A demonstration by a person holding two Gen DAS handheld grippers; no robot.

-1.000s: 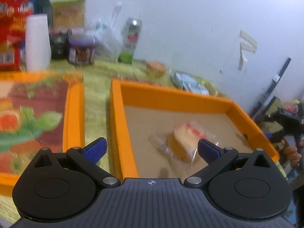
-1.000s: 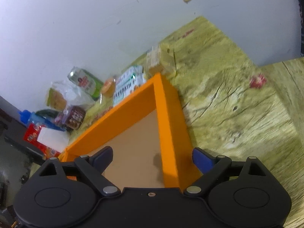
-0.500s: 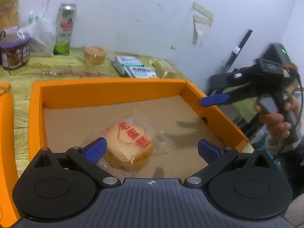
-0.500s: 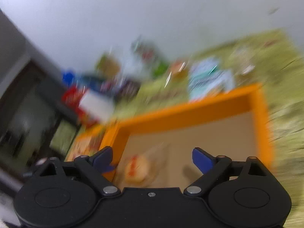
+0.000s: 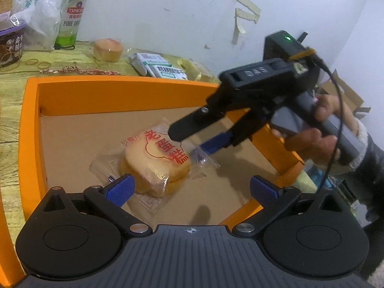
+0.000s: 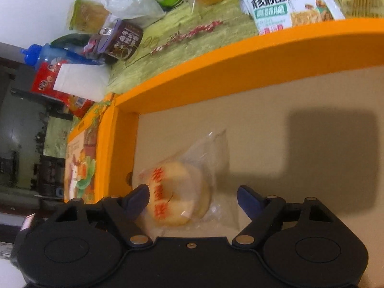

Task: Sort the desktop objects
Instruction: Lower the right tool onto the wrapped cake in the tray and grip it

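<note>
Right gripper point(image 6: 193, 198) is spread wide and straddles the wrapped cake point(image 6: 176, 192) inside the orange tray point(image 6: 240, 72). Nothing pinched yet. Left gripper point(image 5: 192, 187) is also spread and empty; the cake lies just ahead of its left finger, not centred between the two.

How I'd do this grab:
- From the right wrist view, the left pad point(image 6: 139, 198) looks to be at or touching the wrapper edge, while the right pad is apart from it. Shift slightly toward the left pad's side so the cake sits centred, then close.
- Close on the cake body, not only the loose film. The wrapper flares out ahead of the gripper and to the right; a film-only pinch would likely slip or swing.
- Squeeze lightly. It looks like a soft pastry and would probably squash.
- Keep the left gripper back; both tools are crowding the same item.

The item: round, pale yellow-tan, thick disc shape, sealed in clear crinkly plastic with red Chinese characters printed on top. It lies flat on the tray's brown cardboard floor, near the tray wall to the right gripper's left.

Other snacks and a beer can point(image 5: 72, 16) stand on the worktop point(image 5: 14, 76) beyond the tray, well ahead of both grippers.
</note>
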